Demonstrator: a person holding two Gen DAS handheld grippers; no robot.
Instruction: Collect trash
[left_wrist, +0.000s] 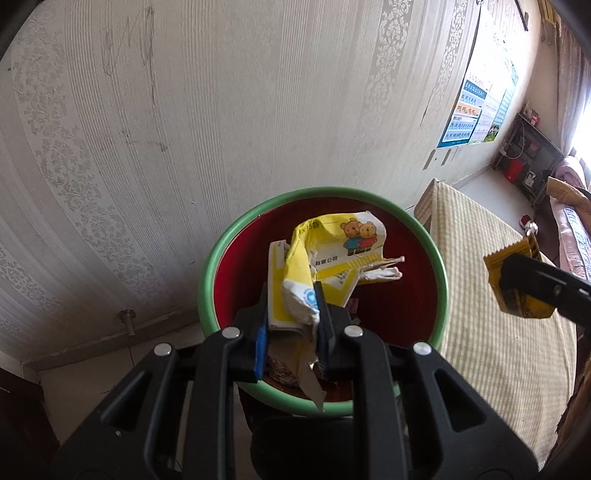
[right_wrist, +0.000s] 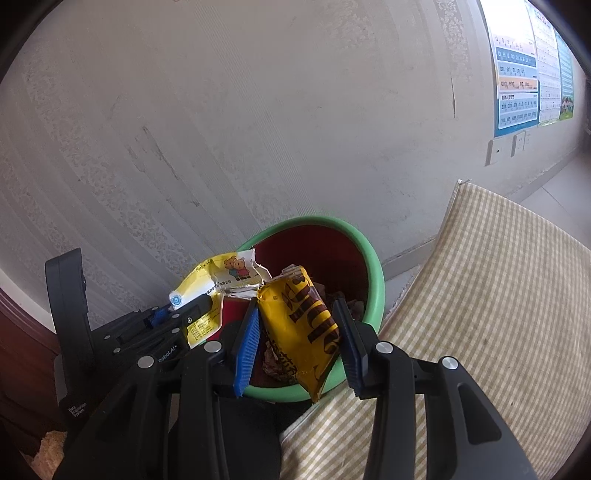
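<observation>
The left gripper (left_wrist: 291, 295) has its blue-padded jaws pinched on a crumpled yellow-and-white carton (left_wrist: 325, 266) printed with two cartoon bears; the pads press its lower, creased end, and a torn grey flap hangs below them. The carton's long axis runs up and away from the gripper, leaning toward the wall, with the bear panel at the far top end and a torn, flattened flap jutting out to the right. It hangs directly above the mouth of the green-rimmed bin (left_wrist: 207, 273), whose inside is dark red and already holds some brownish wrappers at the bottom. The right gripper (right_wrist: 297, 321) is clamped on a yellow snack packet (right_wrist: 299, 325) with brown lettering, one pad on each long edge; the packet stands roughly on end, its long axis running from a sealed bottom corner near the gripper up to a top edge that tilts slightly left, toward the bin's opening. From the right wrist view the packet sits over the near edge of the bin, just beside the carton and the left gripper to its left. The bin stands on the floor against a pale patterned wallpaper wall (left_wrist: 184, 129). Just right of it lies a bed with a yellow-checked cover (right_wrist: 480, 295), and further along the wall hangs a blue pinyin chart poster (right_wrist: 517, 70).
</observation>
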